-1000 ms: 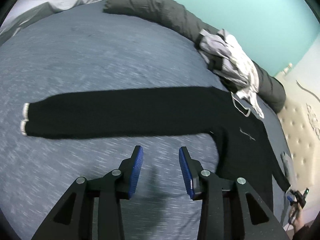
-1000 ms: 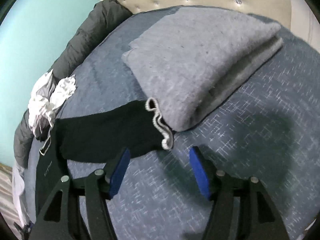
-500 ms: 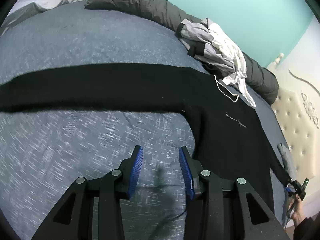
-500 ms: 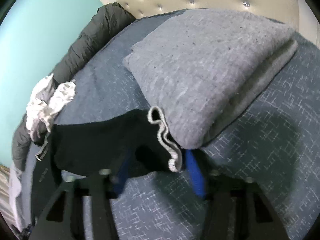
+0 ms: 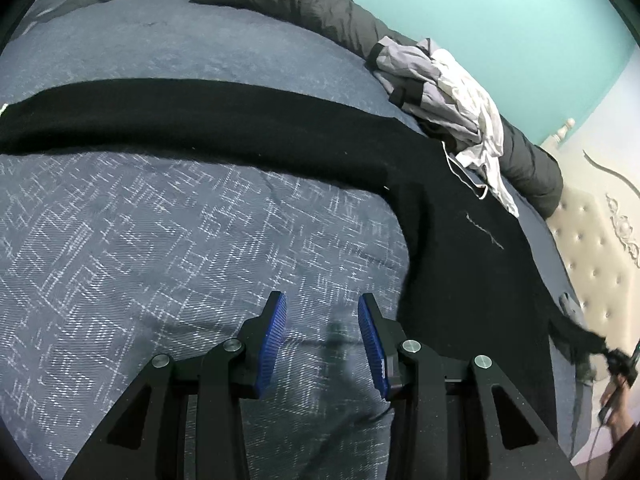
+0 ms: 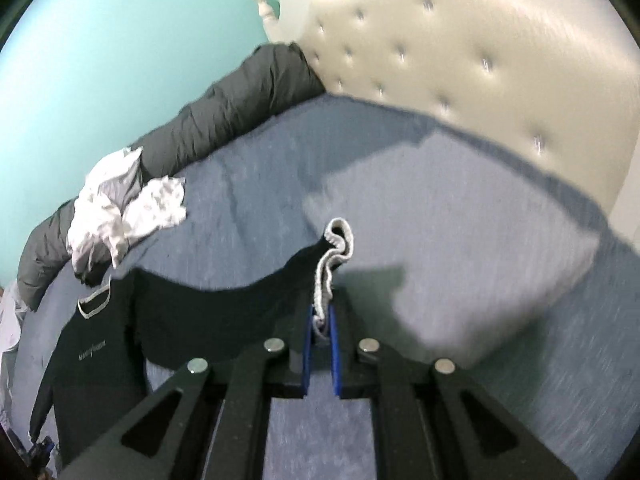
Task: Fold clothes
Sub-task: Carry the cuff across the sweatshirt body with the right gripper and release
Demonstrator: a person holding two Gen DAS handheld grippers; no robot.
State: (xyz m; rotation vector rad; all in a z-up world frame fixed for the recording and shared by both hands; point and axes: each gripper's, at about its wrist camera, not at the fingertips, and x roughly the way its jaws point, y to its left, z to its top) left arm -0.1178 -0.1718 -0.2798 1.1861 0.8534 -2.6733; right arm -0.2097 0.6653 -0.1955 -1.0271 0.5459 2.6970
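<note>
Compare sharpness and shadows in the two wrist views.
Left wrist view: sharp, bedspread weave crisp, fisheye bending at the edges, faint shadow under the fingers. Right wrist view: motion-blurred pillow and headboard, dark shadow beside the cuff.

The sweater (image 5: pixel 472 248) is lying flat on the bed (image 5: pixel 160 240). Behind the sweater, a rolled duvet (image 5: pixel 304 4) is running along the bed's far edge, with a heap of clothes (image 5: pixel 448 92) resting against it. Right of the sweater, a pillow (image 6: pixel 460 240) is sitting before the headboard (image 6: pixel 460 40).
</note>
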